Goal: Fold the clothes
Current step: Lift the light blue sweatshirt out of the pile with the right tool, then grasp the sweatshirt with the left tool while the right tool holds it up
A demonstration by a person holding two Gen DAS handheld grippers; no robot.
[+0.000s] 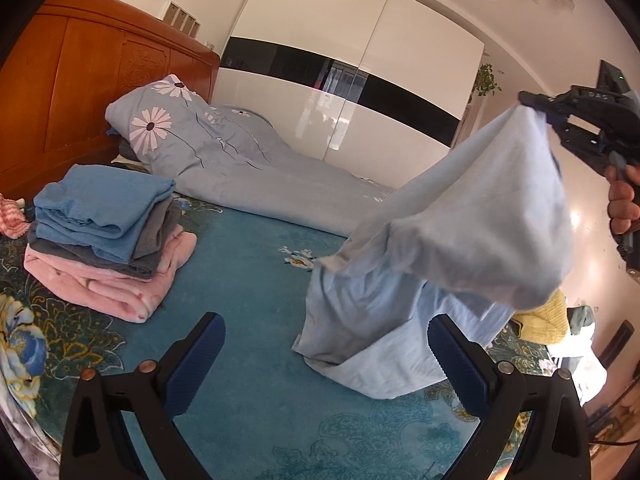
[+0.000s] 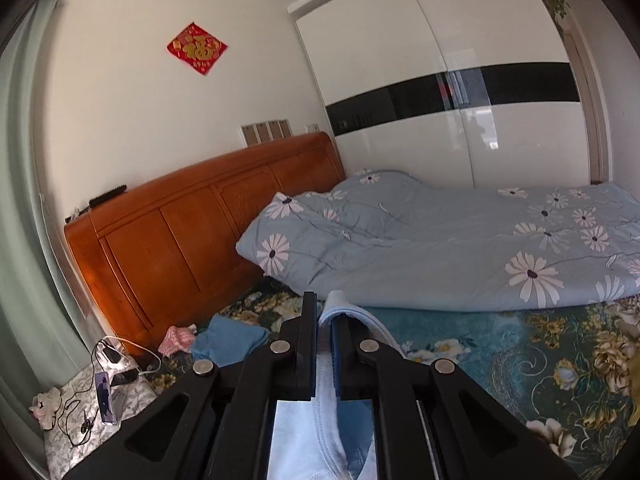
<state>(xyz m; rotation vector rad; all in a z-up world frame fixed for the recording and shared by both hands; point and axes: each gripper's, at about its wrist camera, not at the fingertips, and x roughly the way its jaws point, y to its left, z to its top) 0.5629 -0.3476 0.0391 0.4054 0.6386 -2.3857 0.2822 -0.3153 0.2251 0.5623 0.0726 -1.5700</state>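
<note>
Bed (image 1: pixel 248 360) with teal floral cover, a daisy-print quilt (image 1: pixel 224 152) along its far side by the headboard (image 1: pixel 80 80), and a folded stack (image 1: pixel 104 232) of blue, grey and pink items near the pillow end. Light-blue garment (image 1: pixel 440 248) lifted by one edge, its upper part hanging in the air and its lower part resting bunched on the bed, with a yellow item (image 1: pixel 548 320) just behind it. Right tool (image 2: pixel 325 344) pressed together, pinching the garment's hem between its pads; left tool (image 1: pixel 326 364) spread wide and empty, low over the bed beside the garment.
</note>
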